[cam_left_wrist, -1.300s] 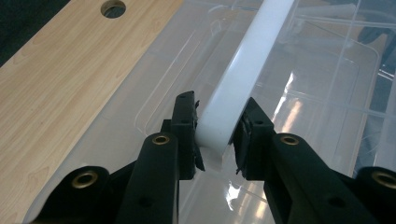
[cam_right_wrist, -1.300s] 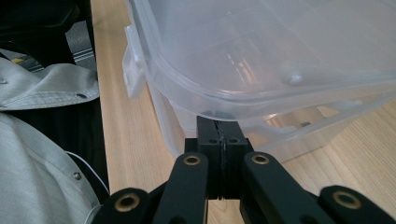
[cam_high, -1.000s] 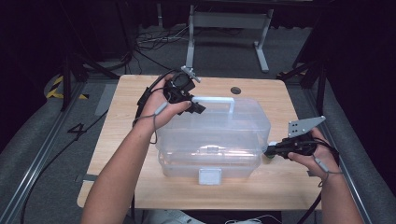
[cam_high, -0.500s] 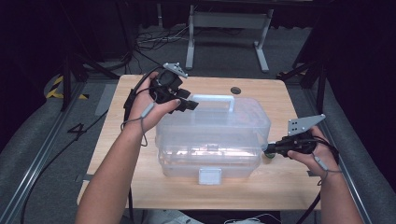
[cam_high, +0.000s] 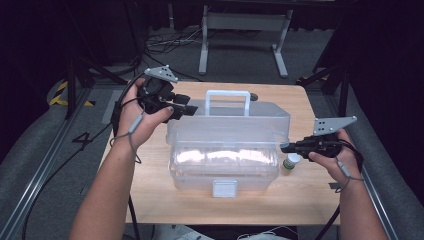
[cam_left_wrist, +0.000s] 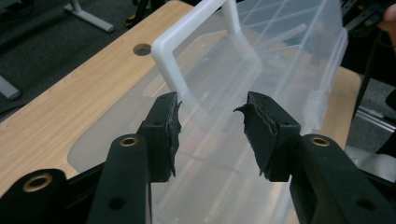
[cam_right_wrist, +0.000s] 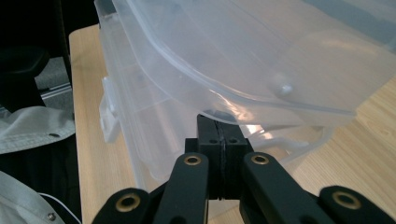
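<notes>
Clear plastic storage box (cam_high: 227, 150) sits near the middle of the wooden table (cam_high: 150, 195), its white front latch (cam_high: 224, 188) facing the person and its white carry handle (cam_high: 228, 101) standing upright on the lid (cam_high: 235, 122). The lid is raised at an angle off the base, a gap visible beneath its rim in the right gripper view (cam_right_wrist: 243, 88). Left gripper (cam_high: 184, 111), held in the person's left hand (cam_high: 142, 120), is at the box's far left corner, close to the lid edge; in the left gripper view (cam_left_wrist: 210, 126) its jaws stand well apart with nothing between them, the lid and handle (cam_left_wrist: 187, 60) lying just beyond the tips. Right gripper (cam_high: 286, 147), held in the right hand (cam_high: 336, 155), points at the box's right side below the lid rim. In the right gripper view (cam_right_wrist: 224, 140) its jaws are pressed together, tips at the box wall under the raised lid; whether they pinch any part of the box cannot be told. A small white bottle with a green cap (cam_high: 290, 161) stands on the table just beside the box's right end, under the right gripper. A round cable hole (cam_left_wrist: 141, 49) shows in the tabletop beyond the handle.
</notes>
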